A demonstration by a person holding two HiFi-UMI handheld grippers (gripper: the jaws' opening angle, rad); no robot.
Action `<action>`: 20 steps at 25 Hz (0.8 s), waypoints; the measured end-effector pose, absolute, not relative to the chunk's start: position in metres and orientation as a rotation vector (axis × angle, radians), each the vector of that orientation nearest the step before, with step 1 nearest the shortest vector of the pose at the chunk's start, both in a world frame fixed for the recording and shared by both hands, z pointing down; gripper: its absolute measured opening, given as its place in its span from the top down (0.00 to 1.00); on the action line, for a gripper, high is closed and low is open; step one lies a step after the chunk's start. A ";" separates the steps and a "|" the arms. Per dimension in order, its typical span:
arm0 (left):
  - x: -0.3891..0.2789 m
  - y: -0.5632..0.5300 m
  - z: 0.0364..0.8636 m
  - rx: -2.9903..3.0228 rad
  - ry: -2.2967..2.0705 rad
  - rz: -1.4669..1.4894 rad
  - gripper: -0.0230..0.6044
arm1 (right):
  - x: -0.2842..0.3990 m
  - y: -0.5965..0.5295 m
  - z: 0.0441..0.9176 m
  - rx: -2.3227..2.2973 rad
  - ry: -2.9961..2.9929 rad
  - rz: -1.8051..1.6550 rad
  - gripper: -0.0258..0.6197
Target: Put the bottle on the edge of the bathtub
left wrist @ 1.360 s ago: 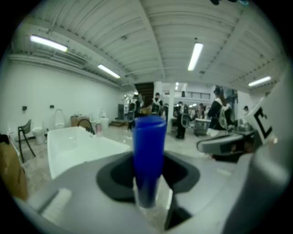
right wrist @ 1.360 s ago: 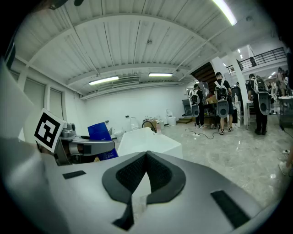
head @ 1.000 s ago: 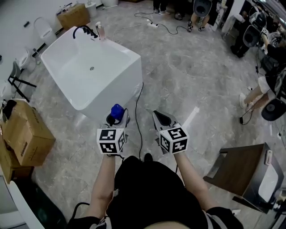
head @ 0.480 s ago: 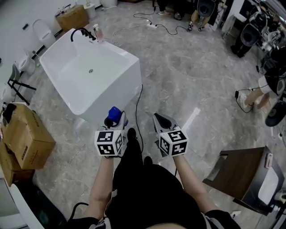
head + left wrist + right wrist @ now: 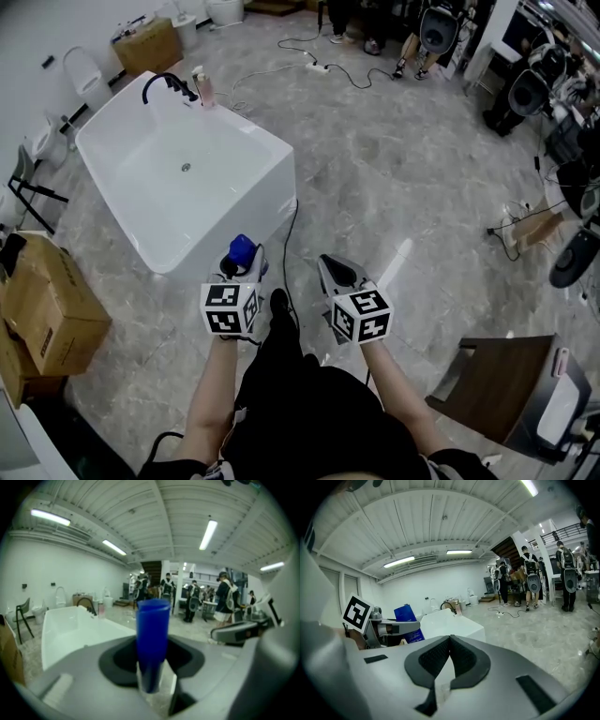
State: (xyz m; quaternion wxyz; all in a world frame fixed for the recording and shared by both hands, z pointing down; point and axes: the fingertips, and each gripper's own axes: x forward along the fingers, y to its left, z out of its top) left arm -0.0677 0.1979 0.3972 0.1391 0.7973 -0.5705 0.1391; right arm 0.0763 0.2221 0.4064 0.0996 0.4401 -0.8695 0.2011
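A blue bottle (image 5: pixel 242 250) stands upright between the jaws of my left gripper (image 5: pixel 240 263), which is shut on it; in the left gripper view the blue bottle (image 5: pixel 153 639) fills the middle. The white bathtub (image 5: pixel 274 148) stands on the floor just ahead and to the left, its near corner close to the bottle. In the right gripper view the bottle (image 5: pixel 407 620) shows at the left with the bathtub (image 5: pixel 454 625) behind it. My right gripper (image 5: pixel 334 270) hangs beside the left one, shut and empty, its pads (image 5: pixel 464 660) meeting.
A black faucet (image 5: pixel 164 83) and a small pink bottle (image 5: pixel 203 88) sit at the tub's far end. Cardboard boxes (image 5: pixel 45 300) lie left, a wooden-topped cabinet (image 5: pixel 506 375) right. A black cable (image 5: pixel 292 225) runs along the floor by the tub. People stand at the far end.
Both grippers have stayed side by side with the bottle held. The view has shifted slightly, and the tub now lies a little further left and up.
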 end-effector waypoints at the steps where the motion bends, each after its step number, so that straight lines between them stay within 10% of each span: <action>1: -0.071 0.187 0.399 2.304 -1.645 0.404 0.71 | 0.072 0.212 0.407 1.300 -2.570 0.595 0.96; 20: -0.143 -0.002 0.426 2.333 -1.522 0.412 0.71 | -0.014 0.028 0.415 1.343 -2.488 0.598 0.96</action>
